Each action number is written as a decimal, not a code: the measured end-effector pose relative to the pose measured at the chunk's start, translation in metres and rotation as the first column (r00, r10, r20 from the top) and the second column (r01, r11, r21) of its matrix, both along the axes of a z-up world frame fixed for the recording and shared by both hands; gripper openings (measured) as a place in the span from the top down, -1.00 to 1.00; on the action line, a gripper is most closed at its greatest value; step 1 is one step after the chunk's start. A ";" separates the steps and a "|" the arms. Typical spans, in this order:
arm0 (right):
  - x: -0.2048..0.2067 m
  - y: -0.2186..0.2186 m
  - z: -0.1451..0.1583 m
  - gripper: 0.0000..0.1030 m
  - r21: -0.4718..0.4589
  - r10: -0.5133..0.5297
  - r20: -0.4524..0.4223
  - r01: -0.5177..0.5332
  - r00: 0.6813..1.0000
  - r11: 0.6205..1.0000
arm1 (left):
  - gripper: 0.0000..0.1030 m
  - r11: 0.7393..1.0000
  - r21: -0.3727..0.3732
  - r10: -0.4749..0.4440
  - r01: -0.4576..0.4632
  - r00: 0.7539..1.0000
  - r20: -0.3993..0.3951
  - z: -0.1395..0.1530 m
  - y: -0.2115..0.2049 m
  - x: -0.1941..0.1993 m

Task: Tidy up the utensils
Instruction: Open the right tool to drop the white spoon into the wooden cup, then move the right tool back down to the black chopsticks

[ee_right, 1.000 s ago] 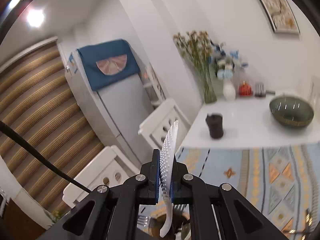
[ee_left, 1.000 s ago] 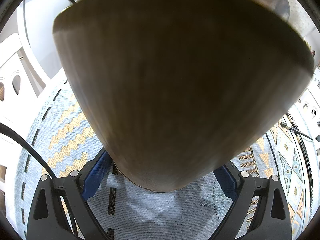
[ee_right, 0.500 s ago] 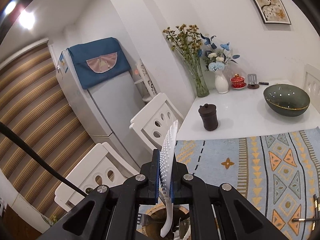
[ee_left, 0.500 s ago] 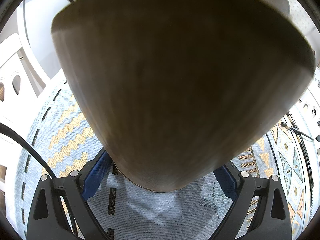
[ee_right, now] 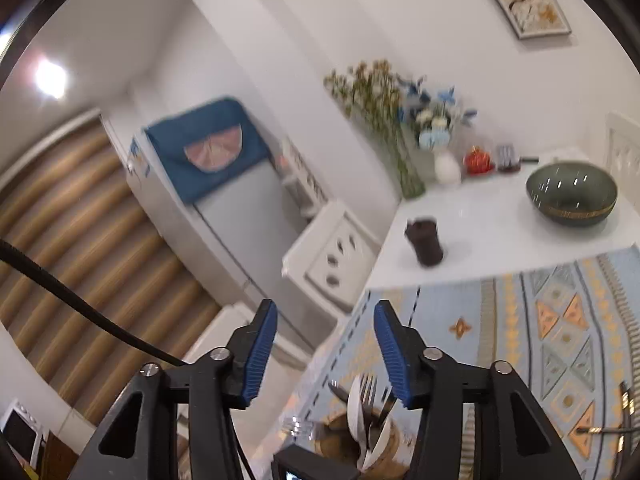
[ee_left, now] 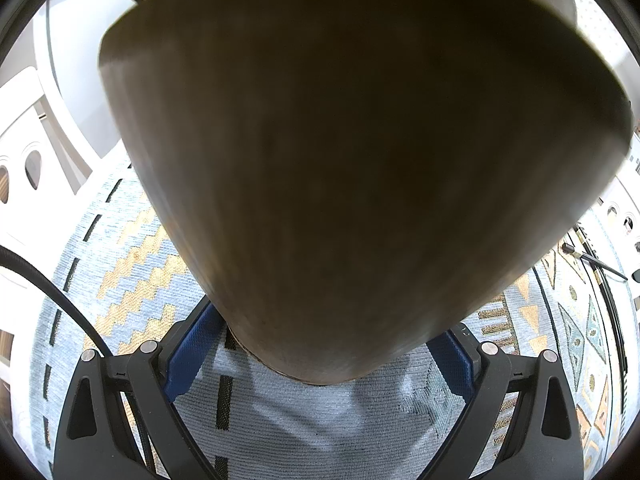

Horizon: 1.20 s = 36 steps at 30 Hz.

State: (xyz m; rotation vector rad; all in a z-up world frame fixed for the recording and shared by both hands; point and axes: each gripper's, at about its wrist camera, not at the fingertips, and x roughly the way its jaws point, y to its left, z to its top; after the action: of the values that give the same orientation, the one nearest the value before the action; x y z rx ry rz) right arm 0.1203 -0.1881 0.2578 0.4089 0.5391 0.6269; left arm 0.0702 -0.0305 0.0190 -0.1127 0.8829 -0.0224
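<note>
Forks and white spoons stand in wooden holder pinched by left tool.

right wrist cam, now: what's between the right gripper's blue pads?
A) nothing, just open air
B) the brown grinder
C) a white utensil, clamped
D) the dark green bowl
A: the right gripper has just been opening and its pads stand apart with only background between them; the white utensil sits below in the wooden holder, which the left gripper clamps.
</note>
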 end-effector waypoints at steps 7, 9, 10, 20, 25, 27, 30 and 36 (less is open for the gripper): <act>-0.017 -0.046 0.034 -0.03 -0.018 -0.108 0.087 0.110 0.990 0.994 | -0.87 1.000 0.000 0.000 0.000 1.000 0.000 0.000 0.000 0.000; -0.022 -0.065 0.036 -0.04 -0.037 -0.159 0.093 0.163 0.983 0.986 | -0.87 1.000 0.000 0.000 0.000 1.000 0.000 0.000 0.000 0.000; -0.024 -0.073 0.035 -0.06 -0.043 -0.178 0.091 0.182 0.980 0.982 | -0.87 1.000 0.000 0.000 0.000 1.000 0.000 0.000 0.000 0.000; -0.048 -0.193 0.014 -0.24 -0.212 -0.486 0.031 0.481 0.873 0.850 | -0.87 1.000 0.009 0.000 0.000 1.000 -0.003 -0.003 0.001 0.001; -0.034 -0.217 -0.009 -0.24 -0.289 -0.505 -0.095 0.462 0.858 0.839 | -0.87 1.000 0.010 0.000 0.000 1.000 -0.003 -0.003 0.001 0.001; -0.025 -0.227 -0.028 -0.24 -0.277 -0.510 -0.197 0.452 0.837 0.848 | -0.87 1.000 0.010 0.000 0.000 1.000 -0.004 -0.002 0.001 0.001; -0.012 -0.248 -0.063 -0.22 -0.254 -0.539 -0.363 0.476 0.760 0.842 | -0.87 1.000 0.010 0.000 0.000 1.000 -0.003 -0.003 0.001 0.001; 0.000 -0.291 -0.144 0.15 -0.179 -0.502 -0.668 0.536 0.550 0.825 | -0.87 1.000 0.010 0.000 0.000 1.000 -0.003 -0.003 0.000 0.001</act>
State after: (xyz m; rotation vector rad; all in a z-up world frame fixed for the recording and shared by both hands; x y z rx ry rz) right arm 0.1203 -0.4796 0.1142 0.8297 1.0748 -0.1415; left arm 0.0714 -0.0302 0.0163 -0.1031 0.8863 -0.0178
